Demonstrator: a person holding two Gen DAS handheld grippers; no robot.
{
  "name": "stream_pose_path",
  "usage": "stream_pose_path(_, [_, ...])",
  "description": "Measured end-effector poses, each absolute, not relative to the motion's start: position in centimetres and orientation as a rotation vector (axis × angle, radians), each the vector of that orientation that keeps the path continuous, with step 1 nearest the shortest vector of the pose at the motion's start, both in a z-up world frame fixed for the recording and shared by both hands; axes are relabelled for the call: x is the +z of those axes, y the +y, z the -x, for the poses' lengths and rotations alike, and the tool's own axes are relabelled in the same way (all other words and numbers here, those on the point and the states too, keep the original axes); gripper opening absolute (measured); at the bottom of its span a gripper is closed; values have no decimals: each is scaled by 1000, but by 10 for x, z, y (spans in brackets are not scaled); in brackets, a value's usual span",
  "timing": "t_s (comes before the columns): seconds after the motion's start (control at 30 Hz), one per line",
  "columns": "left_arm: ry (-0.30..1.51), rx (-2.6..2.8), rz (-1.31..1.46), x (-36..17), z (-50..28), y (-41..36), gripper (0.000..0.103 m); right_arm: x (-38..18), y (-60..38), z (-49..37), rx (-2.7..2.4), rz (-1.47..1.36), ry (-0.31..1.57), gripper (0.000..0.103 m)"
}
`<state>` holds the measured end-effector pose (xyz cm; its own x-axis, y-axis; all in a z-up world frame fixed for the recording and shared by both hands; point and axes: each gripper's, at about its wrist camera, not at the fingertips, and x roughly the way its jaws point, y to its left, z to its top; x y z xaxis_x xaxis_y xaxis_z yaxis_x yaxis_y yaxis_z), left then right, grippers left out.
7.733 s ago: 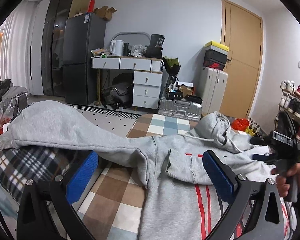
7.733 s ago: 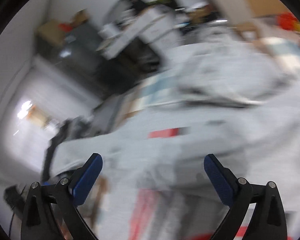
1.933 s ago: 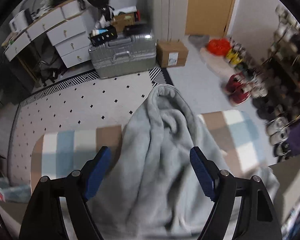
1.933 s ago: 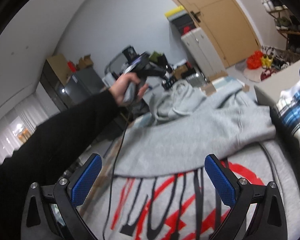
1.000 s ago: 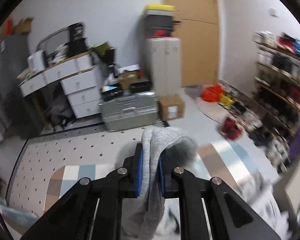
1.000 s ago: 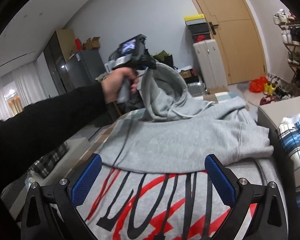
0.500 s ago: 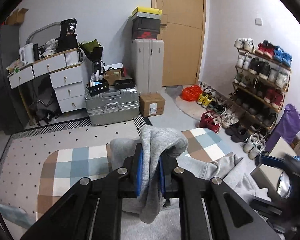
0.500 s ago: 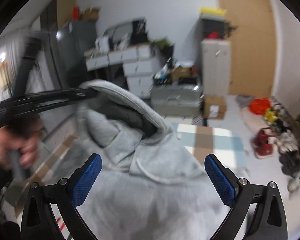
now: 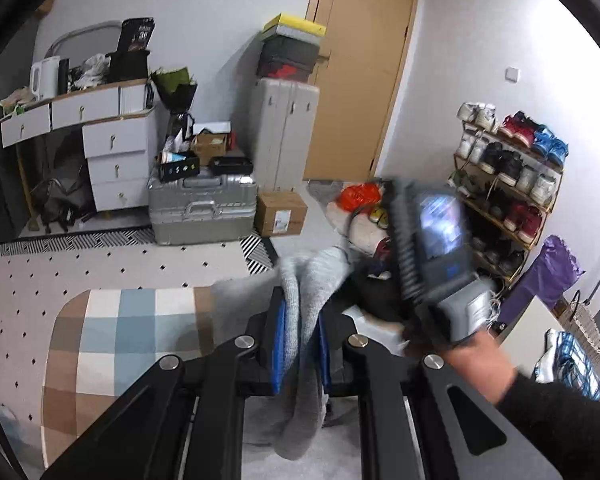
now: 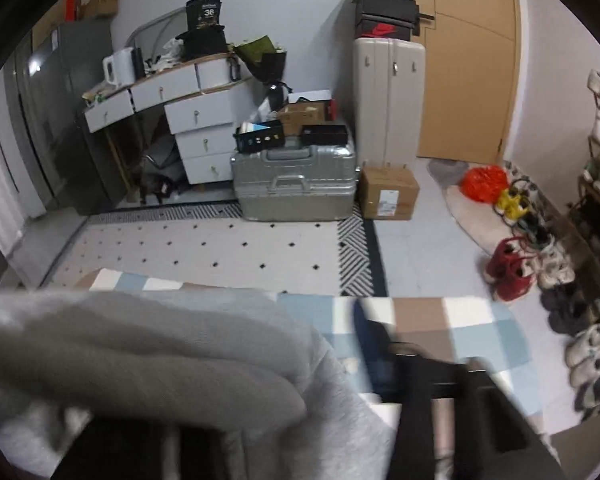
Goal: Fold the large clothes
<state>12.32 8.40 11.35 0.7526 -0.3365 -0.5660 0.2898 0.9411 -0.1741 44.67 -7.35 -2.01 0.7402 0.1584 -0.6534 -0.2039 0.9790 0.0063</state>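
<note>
The left gripper [image 9: 300, 340], low in the centre of the left wrist view, is clamped on a thick fold of the grey hoodie [image 9: 304, 320], most likely the hood edge, so that part can be lifted and carried over the body for the next fold. The cloth stands up between the blue pads [image 9: 278, 340] and droops in a soft lobe below them; it looks like heavy fleece, matte and slightly nubbly, and should sag and slide rather than hold a crease. At the right of that view a hand [image 9: 472, 356] in a black sleeve holds the right gripper's blurred grey body, close beside the left one, which suggests both are taking the same hood edge. In the right wrist view the right gripper [image 10: 340, 360] is blurred at lower centre; its jaws are closing, with one dark blue pad just visible, and grey hoodie bulk fills the lower left, pressing up against it; whether cloth is actually pinched there I cannot tell. Beneath lies a checked cover [image 9: 100, 340] in brown, blue and white squares, flat and smooth, a fair surface for folding.
</note>
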Motion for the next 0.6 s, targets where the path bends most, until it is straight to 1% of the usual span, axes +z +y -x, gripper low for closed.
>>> stream_pose_path(0.03, [629, -331, 64, 112, -121, 83, 9, -8, -72, -440, 178, 122, 673, 6])
stream_pose_path(0.1, [606, -289, 26, 115, -116, 76, 9, 21, -66, -418, 127, 237, 551, 7])
stream_pose_path(0.17, [599, -306, 45, 117, -110, 78, 10, 58, -73, -386, 111, 284, 445, 7])
stream_pose_path(0.2, [593, -315, 59, 122, -105, 76, 12, 67, -77, -377, 110, 286, 426, 7])
stream_pose_path(0.27, [584, -325, 75, 127, -93, 74, 13, 91, -88, -351, 134, 289, 405, 7])
stream_pose_path(0.43, [542, -316, 62, 145, -57, 67, 13, 110, -92, -291, 175, 422, 362, 6])
stream_pose_path(0.6, [516, -395, 175, 148, -8, 79, 13, 107, -99, -229, 252, 419, 341, 6])
